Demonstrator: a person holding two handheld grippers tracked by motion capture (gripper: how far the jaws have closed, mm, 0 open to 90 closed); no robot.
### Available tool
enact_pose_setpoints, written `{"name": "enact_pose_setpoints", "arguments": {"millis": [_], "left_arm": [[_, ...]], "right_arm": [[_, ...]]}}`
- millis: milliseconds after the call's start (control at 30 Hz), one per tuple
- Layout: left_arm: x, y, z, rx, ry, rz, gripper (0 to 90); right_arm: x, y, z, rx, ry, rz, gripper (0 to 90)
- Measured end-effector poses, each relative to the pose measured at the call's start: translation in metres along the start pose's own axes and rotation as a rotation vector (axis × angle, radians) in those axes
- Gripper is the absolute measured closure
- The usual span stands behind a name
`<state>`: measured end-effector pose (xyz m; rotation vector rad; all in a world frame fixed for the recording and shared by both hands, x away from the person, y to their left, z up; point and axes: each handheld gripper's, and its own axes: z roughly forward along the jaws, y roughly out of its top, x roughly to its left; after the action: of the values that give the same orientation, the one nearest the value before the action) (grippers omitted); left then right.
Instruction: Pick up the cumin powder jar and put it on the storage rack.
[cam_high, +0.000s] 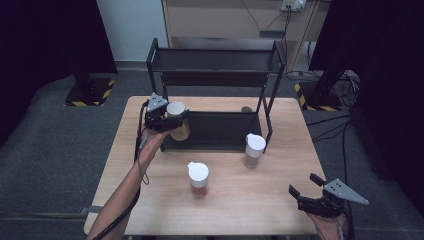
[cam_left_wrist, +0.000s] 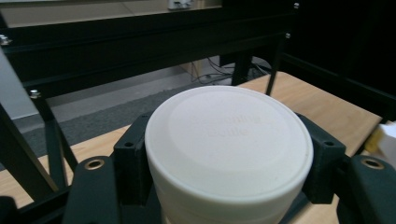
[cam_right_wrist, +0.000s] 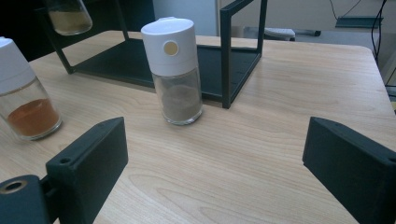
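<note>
Wooden worktop (cam_high: 280, 190) on grey carpet, black rack (cam_high: 215, 75) at far side. Left tongs (cam_high: 167, 120) grip a jar (cam_left_wrist: 229, 149); right tongs (cam_high: 306, 187) wide, empty.

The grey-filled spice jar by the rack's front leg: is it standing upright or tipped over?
Upright. The grey-filled jar stands on its glass base on the table, white cap on top, beside the black rack; the high view shows its cap from above.

A light wooden table (cam_high: 150, 210) carries a black two-tier metal rack (cam_high: 220, 131) at its rear, a white-capped jar of grey powder (cam_high: 254, 150) beside the rack and a white-capped jar of orange-brown powder (cam_high: 198, 178) nearer the front edge.
</note>
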<state>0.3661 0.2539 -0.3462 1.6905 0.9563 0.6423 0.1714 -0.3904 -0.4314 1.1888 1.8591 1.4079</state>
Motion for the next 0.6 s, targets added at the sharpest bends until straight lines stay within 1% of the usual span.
{"name": "enact_pose_setpoints", "arguments": {"millis": [133,200,300,400,433,500,567,600], "left_arm": [[-0.003,-0.003,0.010,-0.005,0.038,-0.003,33.0],[-0.005,-0.004,0.015,0.000,0.057,-0.001,33.0],[-0.006,-0.007,0.021,0.002,0.073,-0.001,33.0],[-0.009,-0.011,0.027,0.016,0.086,0.013,33.0],[-0.009,-0.015,0.031,0.020,0.095,0.008,33.1],[-0.008,-0.016,0.033,0.021,0.098,0.002,33.0],[-0.008,-0.021,0.036,0.024,0.105,-0.016,33.1],[-0.008,-0.023,0.038,0.027,0.108,-0.015,33.0]], "right_arm": [[0.000,0.000,0.000,-0.001,0.001,0.003,6.9],[0.000,0.000,-0.001,-0.002,0.001,0.004,6.9],[0.000,0.000,-0.001,-0.003,0.001,0.003,6.9],[-0.001,-0.001,-0.001,-0.004,0.003,0.005,6.9],[-0.001,-0.001,-0.001,-0.005,0.003,0.005,6.9],[-0.001,-0.001,-0.001,-0.005,0.004,0.005,6.9],[-0.001,-0.001,-0.001,-0.004,0.005,0.005,6.9],[-0.001,-0.001,-0.001,-0.004,0.005,0.006,6.9]]}}
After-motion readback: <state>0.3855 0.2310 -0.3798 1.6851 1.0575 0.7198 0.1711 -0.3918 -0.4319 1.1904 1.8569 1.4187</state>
